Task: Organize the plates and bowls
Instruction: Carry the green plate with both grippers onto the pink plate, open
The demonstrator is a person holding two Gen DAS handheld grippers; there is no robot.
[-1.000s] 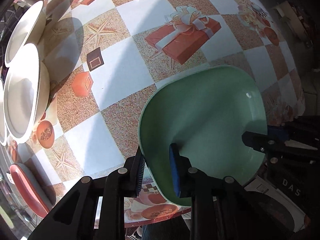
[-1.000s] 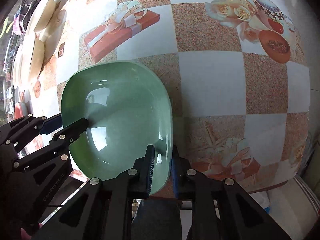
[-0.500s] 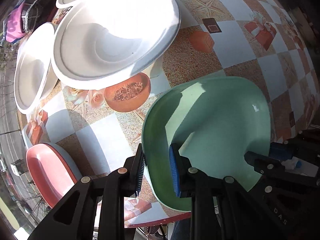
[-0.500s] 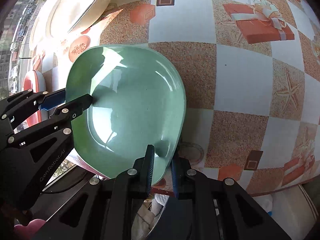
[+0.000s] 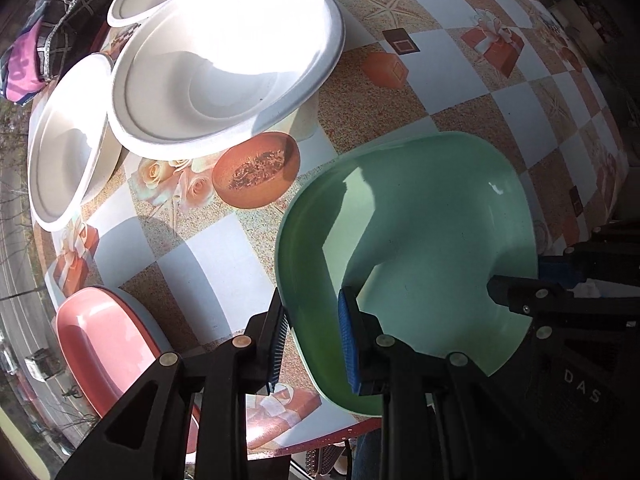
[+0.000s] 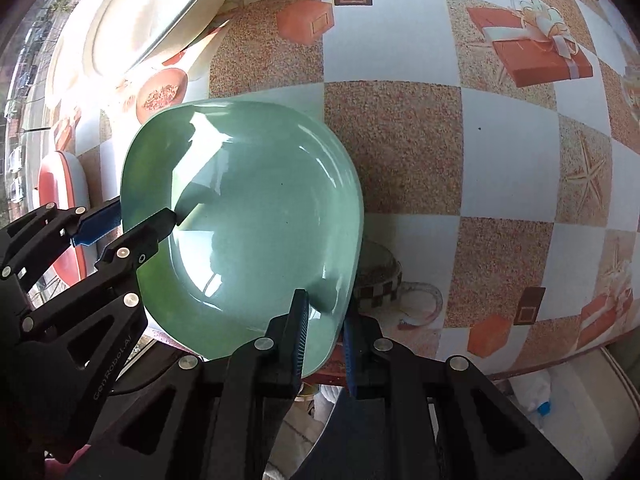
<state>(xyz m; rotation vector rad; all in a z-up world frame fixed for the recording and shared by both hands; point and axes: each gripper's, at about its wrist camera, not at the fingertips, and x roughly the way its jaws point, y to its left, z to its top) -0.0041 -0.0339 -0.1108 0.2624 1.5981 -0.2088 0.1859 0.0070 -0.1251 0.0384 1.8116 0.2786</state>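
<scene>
A green squarish plate (image 5: 420,248) hangs above the patterned table, held by both grippers. My left gripper (image 5: 314,344) is shut on its near-left rim. My right gripper (image 6: 324,332) is shut on the opposite rim of the green plate (image 6: 248,216); it shows in the left wrist view (image 5: 532,280) at the plate's right edge, and the left gripper shows in the right wrist view (image 6: 132,220). A pink plate (image 5: 100,344) lies at the table's near-left edge. Three white bowls (image 5: 216,64) stand at the far left.
The table (image 6: 500,160) has a checked cloth with printed gifts and starfish. Its edge runs just below the grippers in both views. A dark cloth bundle (image 5: 52,20) lies beyond the white bowls. The pink plate also shows in the right wrist view (image 6: 60,184).
Both grippers have carried the green plate leftwards across the table, from the gift-box print towards the white bowls and the pink plate. The grip on it has not changed.
</scene>
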